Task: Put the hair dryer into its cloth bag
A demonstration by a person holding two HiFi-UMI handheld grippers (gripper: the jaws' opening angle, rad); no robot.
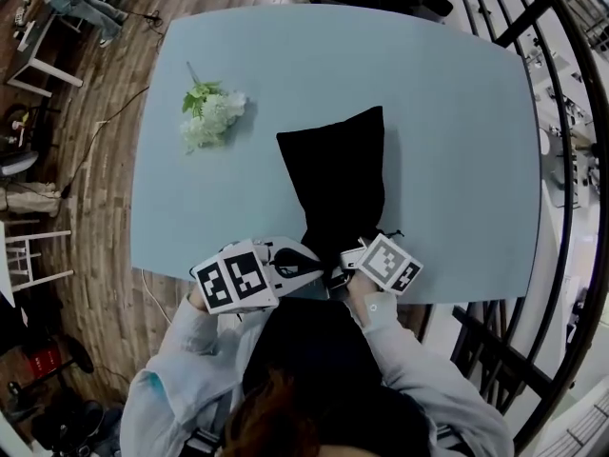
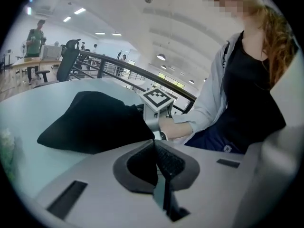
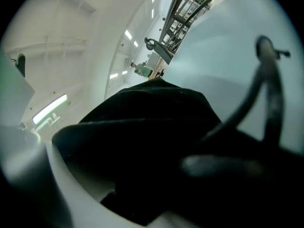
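Black cloth bag (image 1: 338,184) lies on the pale blue surface (image 1: 457,112); the right claw (image 1: 335,274) grips its near end, while the left claw (image 2: 156,161) sits closed just beside it.

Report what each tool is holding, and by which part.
Right tool: grips the black cloth bag by its drawstring end, nearest the person. Left tool: shut, nothing held.

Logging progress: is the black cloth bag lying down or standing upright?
Lying down: the cloth bag stretches lengthwise on the table, its gathered mouth at the near edge.
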